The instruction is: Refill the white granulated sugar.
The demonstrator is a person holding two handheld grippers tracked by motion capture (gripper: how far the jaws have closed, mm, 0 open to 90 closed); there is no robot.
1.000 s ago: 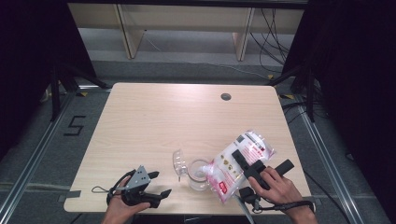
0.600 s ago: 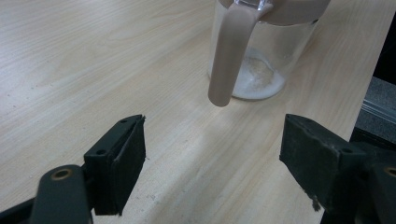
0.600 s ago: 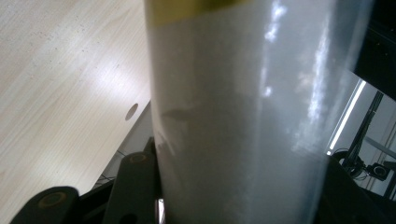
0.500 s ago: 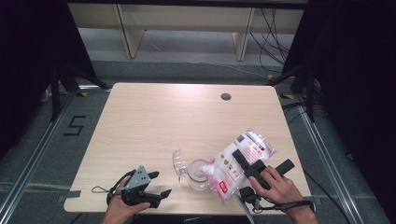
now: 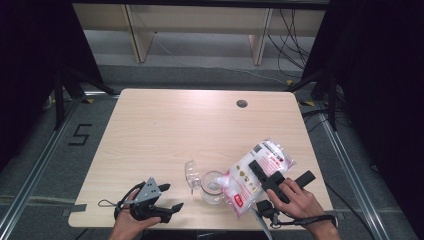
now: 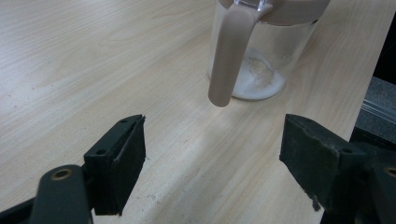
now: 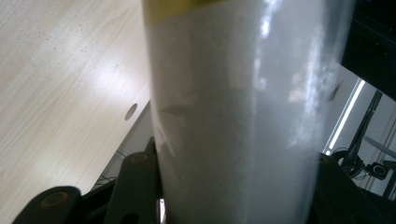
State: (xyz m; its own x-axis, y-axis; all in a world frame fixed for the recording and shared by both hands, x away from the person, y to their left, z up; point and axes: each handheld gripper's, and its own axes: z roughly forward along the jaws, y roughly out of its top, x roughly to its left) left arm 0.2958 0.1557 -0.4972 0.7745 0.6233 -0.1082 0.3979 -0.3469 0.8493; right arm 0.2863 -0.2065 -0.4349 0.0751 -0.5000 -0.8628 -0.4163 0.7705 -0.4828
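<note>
White-filled bag [image 5: 255, 172], long axis tilted, mouth toward jar [image 5: 212, 186].

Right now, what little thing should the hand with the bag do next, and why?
Probably tip the bag a bit more. The right gripper holds it tilted with its low end at the mouth of the jar, and the left gripper view shows just a thin layer of white powder on the jar's bottom.

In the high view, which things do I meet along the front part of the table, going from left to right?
left gripper → open lid → glass jar → bag of white powder → right gripper, shut on the bag.
</note>
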